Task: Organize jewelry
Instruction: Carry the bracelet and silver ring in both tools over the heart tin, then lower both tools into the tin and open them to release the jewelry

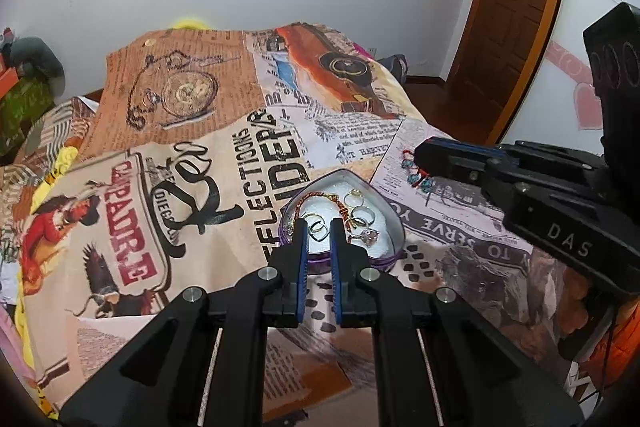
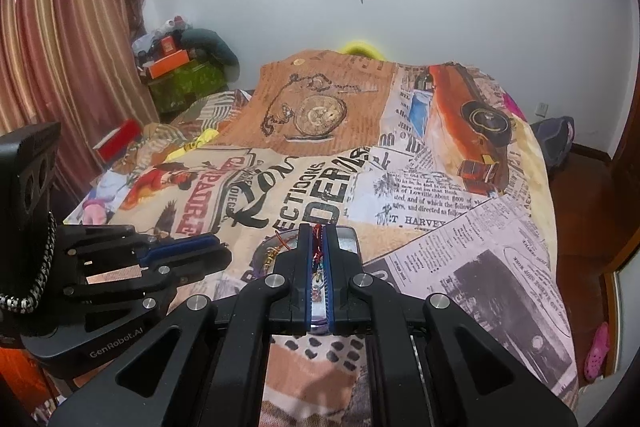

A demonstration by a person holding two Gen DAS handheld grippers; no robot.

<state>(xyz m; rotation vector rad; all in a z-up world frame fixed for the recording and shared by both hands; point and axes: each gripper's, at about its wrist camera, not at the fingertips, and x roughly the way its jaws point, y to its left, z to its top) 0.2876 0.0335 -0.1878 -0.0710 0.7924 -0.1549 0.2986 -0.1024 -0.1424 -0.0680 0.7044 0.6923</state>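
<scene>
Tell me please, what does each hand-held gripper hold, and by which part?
The right hand-held gripper pinches a red and turquoise beaded bracelet by one end; the rest dangles. The left hand-held gripper looks shut on nothing, above the heart-shaped box.

Purple heart box [image 1: 394, 259], white lining; newspaper-print blanket [image 1: 192, 163].

Heart-shaped box [image 1: 394, 227] holds rings [image 1: 362, 215], bracelet [image 1: 316, 197]

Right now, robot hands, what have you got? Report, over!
Right gripper shut on red beaded bracelet, lifted clear. Left gripper shut, looks empty, over heart-shaped jewelry box. Rings and chain already inside. Nothing in the way.
</scene>
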